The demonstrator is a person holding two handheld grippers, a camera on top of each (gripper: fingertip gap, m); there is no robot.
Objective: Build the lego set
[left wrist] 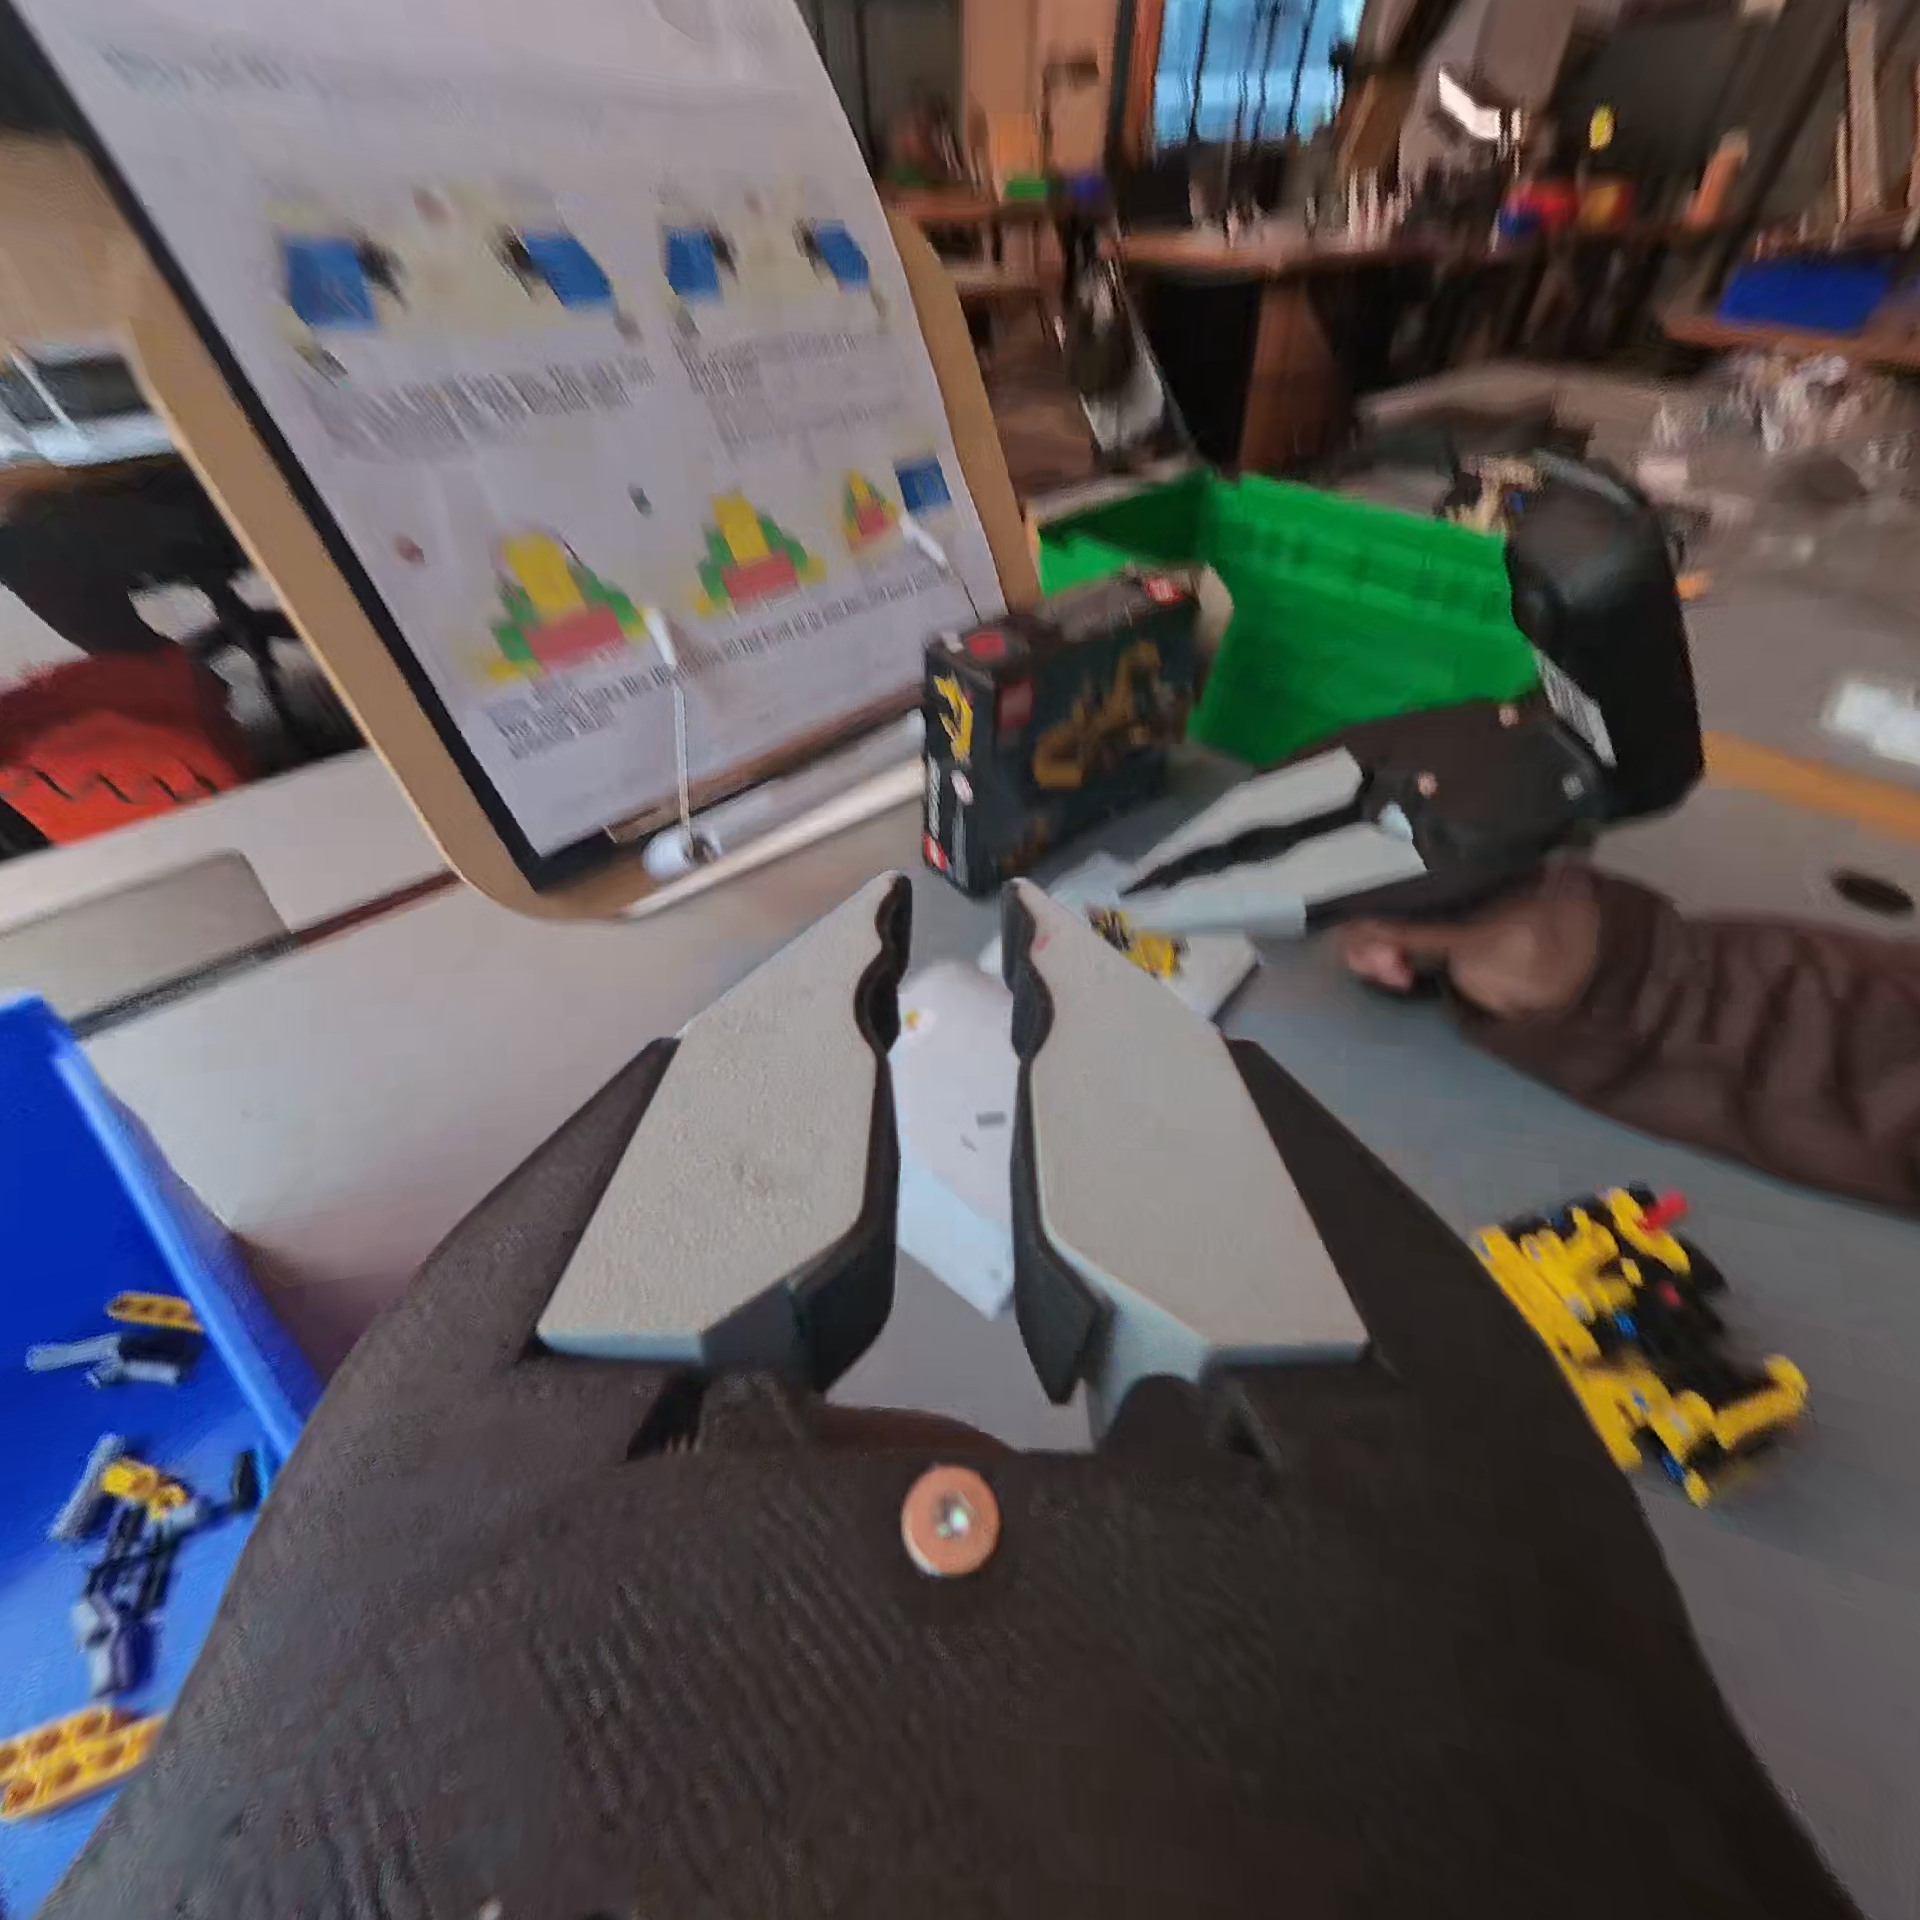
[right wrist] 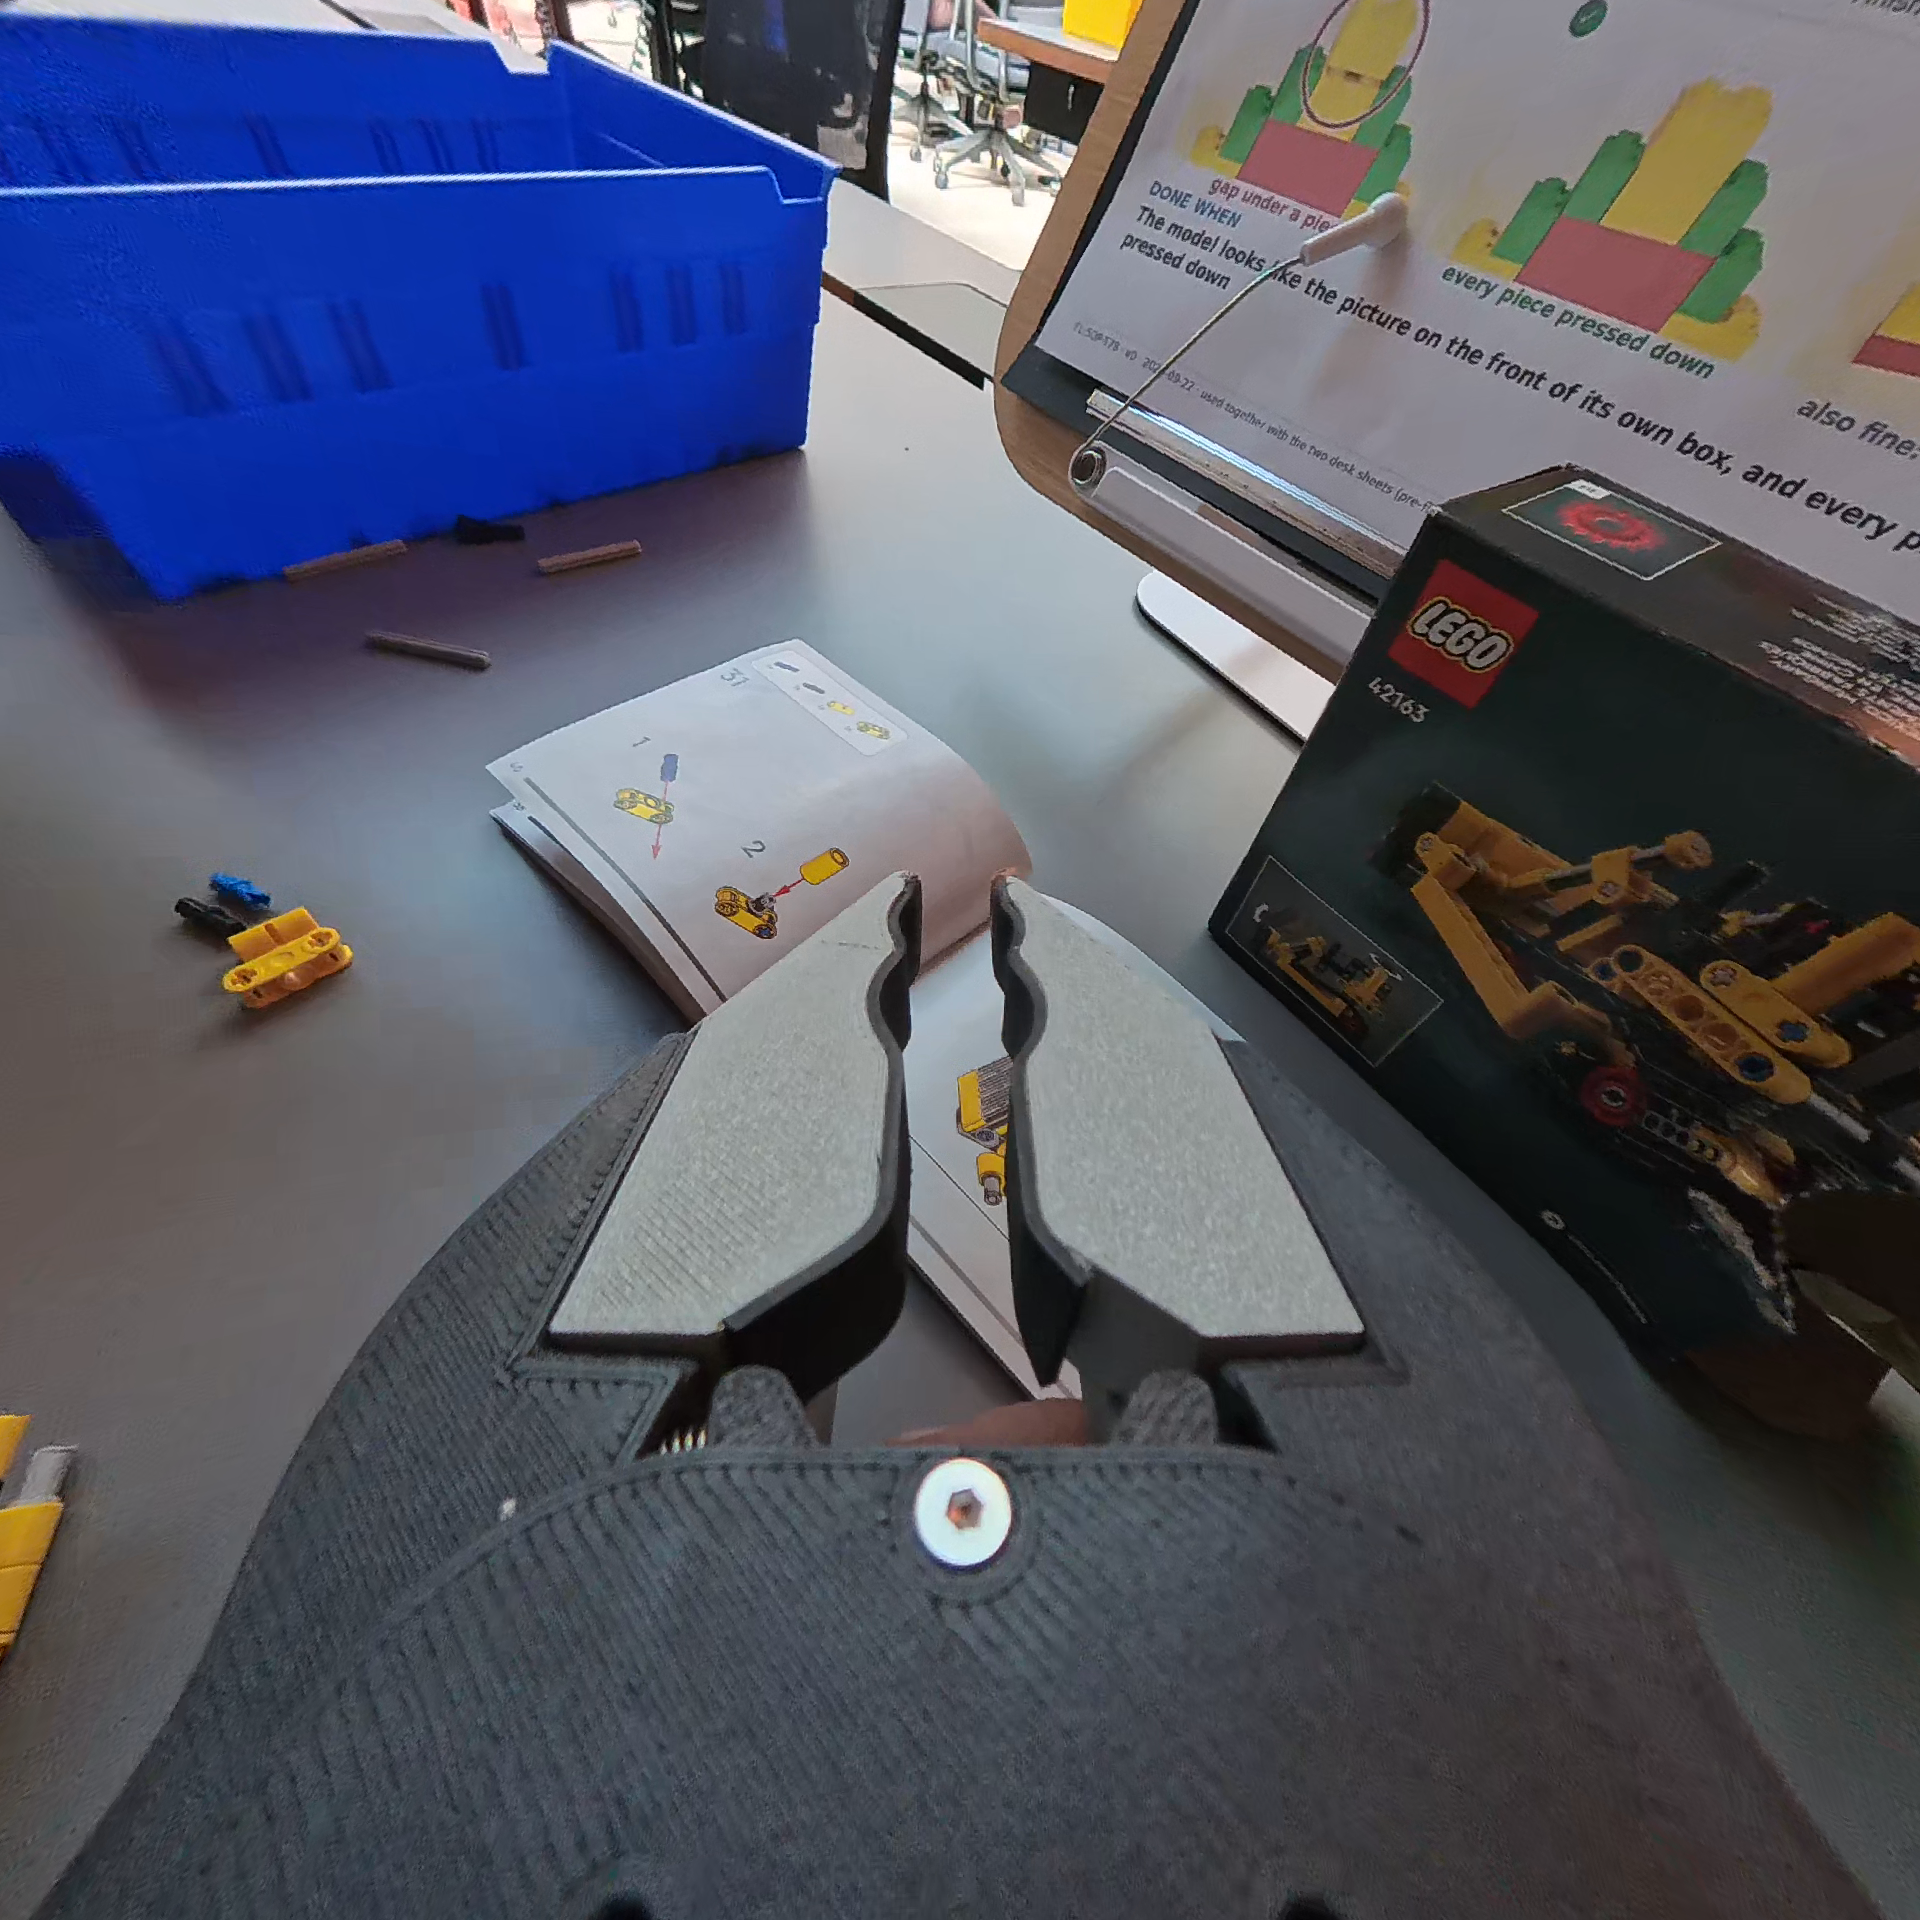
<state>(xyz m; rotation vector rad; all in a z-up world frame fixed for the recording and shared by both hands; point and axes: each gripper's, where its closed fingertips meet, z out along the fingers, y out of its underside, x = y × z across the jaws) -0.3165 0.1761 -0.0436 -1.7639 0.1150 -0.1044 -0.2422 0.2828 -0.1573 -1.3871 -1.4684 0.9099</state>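
My left gripper hovers over the open instruction booklet; its jaws stand a narrow gap apart and hold nothing. A partly built yellow and black model lies on the table to its right. My right gripper is over the booklet too, jaws slightly apart and empty; it also shows in the left wrist view, held by a hand in a brown sleeve. A small yellow piece lies to the left with a black pin and a blue pin.
A blue bin with loose parts stands at the left, with thin brown axles before it. The black set box stands at the right. An instruction board on a stand and a green bin are behind. The grippers' ends are close to 20 cm from one another. The small yellow piece sits 15 cm or so from the ends of my right fingers.
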